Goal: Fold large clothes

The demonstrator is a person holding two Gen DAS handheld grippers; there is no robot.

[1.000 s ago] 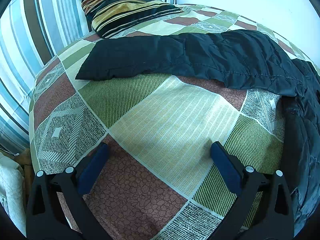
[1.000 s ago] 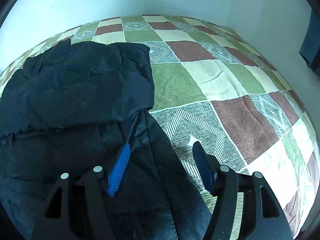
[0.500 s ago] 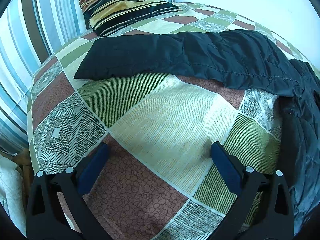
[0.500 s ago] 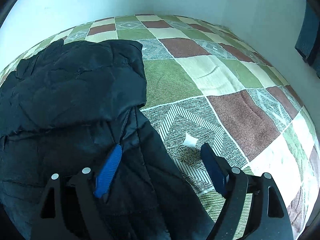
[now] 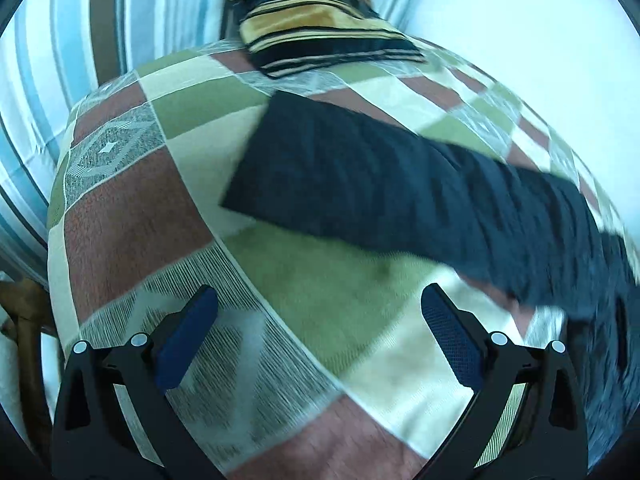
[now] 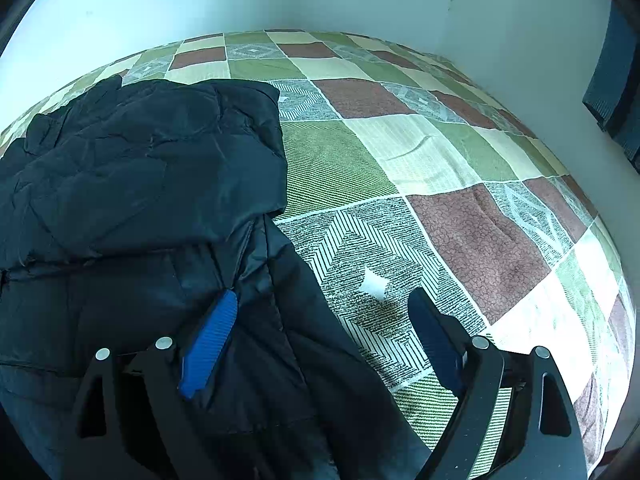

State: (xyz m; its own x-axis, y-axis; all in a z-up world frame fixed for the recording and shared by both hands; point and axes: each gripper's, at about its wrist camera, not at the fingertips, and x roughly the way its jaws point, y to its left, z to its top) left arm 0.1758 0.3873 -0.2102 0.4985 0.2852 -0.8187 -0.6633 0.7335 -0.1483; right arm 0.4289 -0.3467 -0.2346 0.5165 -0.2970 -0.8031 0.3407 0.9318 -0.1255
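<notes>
Right wrist view has the right gripper point(image 6: 320, 324) parked over the near edge of the dark navy quilted puffer jacket point(image 6: 140, 184), which is spread on the patchwork bedspread of green, cream and brown squares point(image 6: 460, 216). Its jaws have just been opening and now stand wide; the jacket's hem lies loose between the blue pads, with neither pad pressing on it, so I'd call that let go. One sleeve looks already laid back over the body on that side.

Left wrist view is blurry, but the left gripper point(image 5: 320, 340) is spread wide with nothing in it, hanging over bare bedspread. The jacket's other long dark sleeve point(image 5: 380, 184) stretches flat across the bed ahead of it, cuff end toward the black-and-gold striped pillow point(image 5: 316, 12) and the blue striped curtain point(image 5: 52, 92).

My read: one side fold is finished and the second sleeve is next. That calls for getting the left jaws down around the cuff end, clamping, then carrying it across onto the body.
</notes>
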